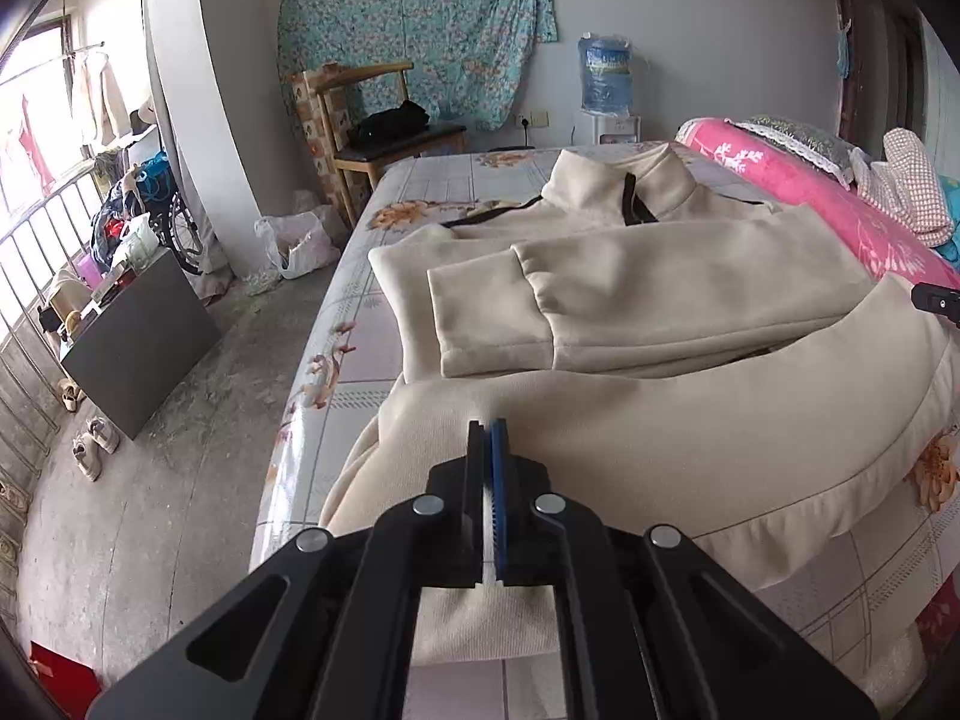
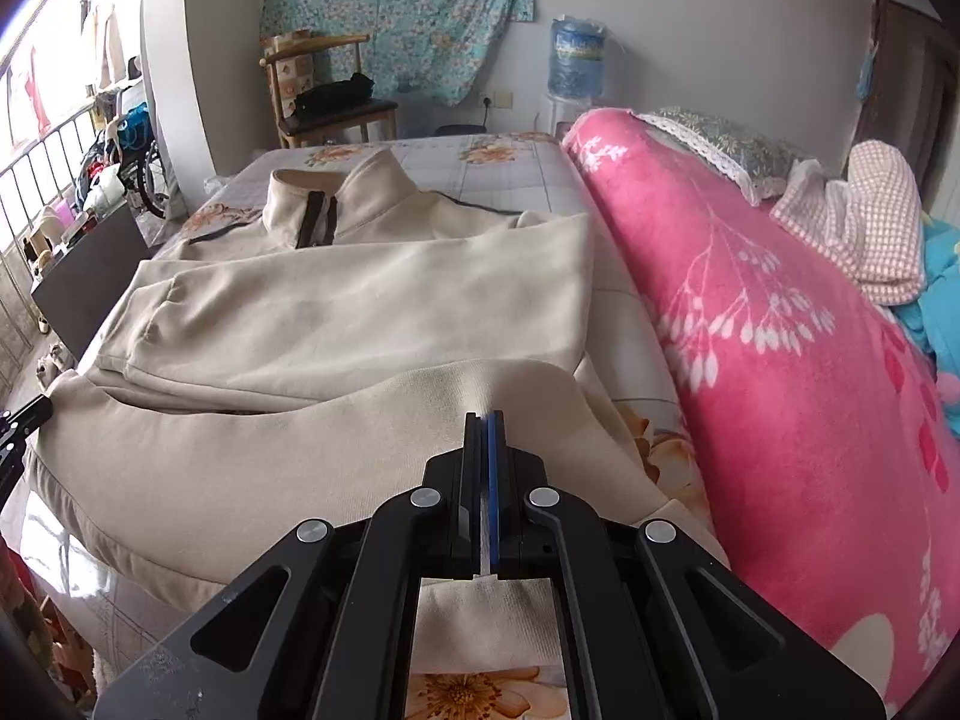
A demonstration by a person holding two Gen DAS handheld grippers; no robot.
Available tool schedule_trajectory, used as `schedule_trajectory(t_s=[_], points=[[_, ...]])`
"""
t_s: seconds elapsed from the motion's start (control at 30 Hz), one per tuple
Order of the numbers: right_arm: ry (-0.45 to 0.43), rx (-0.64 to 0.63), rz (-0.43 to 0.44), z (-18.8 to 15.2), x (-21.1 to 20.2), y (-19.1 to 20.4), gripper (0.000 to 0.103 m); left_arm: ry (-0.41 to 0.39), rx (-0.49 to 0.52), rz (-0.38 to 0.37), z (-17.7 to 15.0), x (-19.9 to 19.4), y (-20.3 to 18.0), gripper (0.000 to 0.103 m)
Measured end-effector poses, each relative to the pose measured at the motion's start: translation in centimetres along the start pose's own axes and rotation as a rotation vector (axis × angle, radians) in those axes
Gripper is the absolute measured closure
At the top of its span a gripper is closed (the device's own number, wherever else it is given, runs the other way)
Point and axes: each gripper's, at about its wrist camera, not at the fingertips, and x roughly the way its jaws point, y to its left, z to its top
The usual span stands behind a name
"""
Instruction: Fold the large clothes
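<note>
Bedroom is being viewed from both wrists: grey walls, a floral cloth (image 1: 414, 18) being hung on the far wall, a wooden chair (image 1: 372, 120) beneath it. Most of the view is being filled by the bed (image 1: 360, 312), covered in a tiled flower print, with a pink blanket (image 2: 750, 312) being kept rolled along its right side.

A cream jacket (image 1: 630, 276) is being laid across the bed, collar toward the far wall, both sleeves already being crossed over the chest. Its near hem (image 2: 270, 468) is being raised off the sheet into a ridge between the two claws.

Left gripper (image 1: 489, 426) is being held closed on the hem near the jacket's left corner; cloth is being pinched between the pads. Right gripper (image 2: 485, 417) is likewise being held closed on the hem near the right corner.

Handling judgement: fleece-like cloth, soft and limp, fairly thick, light for its size; sagging between the grips is being expected, so the corners are being judged the correct hold points. Slipping is being judged unlikely given the nap.

Poorly seen: the hem under each claw is being hidden by the claw body, so depth of bite cannot be told. The jacket's front fastening is being covered by the sleeves. Each claw is being cut off at the edge of the other's view.
</note>
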Motion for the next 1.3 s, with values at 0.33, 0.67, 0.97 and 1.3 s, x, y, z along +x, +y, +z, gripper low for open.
schedule_trajectory(t_s=[0.33, 0.67, 0.97, 1.3], points=[[0.061, -0.054, -0.053, -1.4, 4.2, 0.7, 0.103, 0.077, 0.118, 0.059, -1.2, 3.8, -1.8, 0.100], [0.014, 0.039, 0.093, -0.5, 0.0, 0.4, 0.070, 0.083, 0.081, 0.031, -1.1, 3.6, -1.0, 0.097], [0.203, -0.107, 0.387, -0.7, 2.5, 9.5, 0.044, 0.097, -0.080, -0.085, -0.9, 3.9, 1.1, 0.097], [0.208, -0.182, 0.313, -0.8, 3.8, 12.1, 0.101, -0.001, -0.187, -0.265, -1.8, -1.1, 2.8, 0.095]])
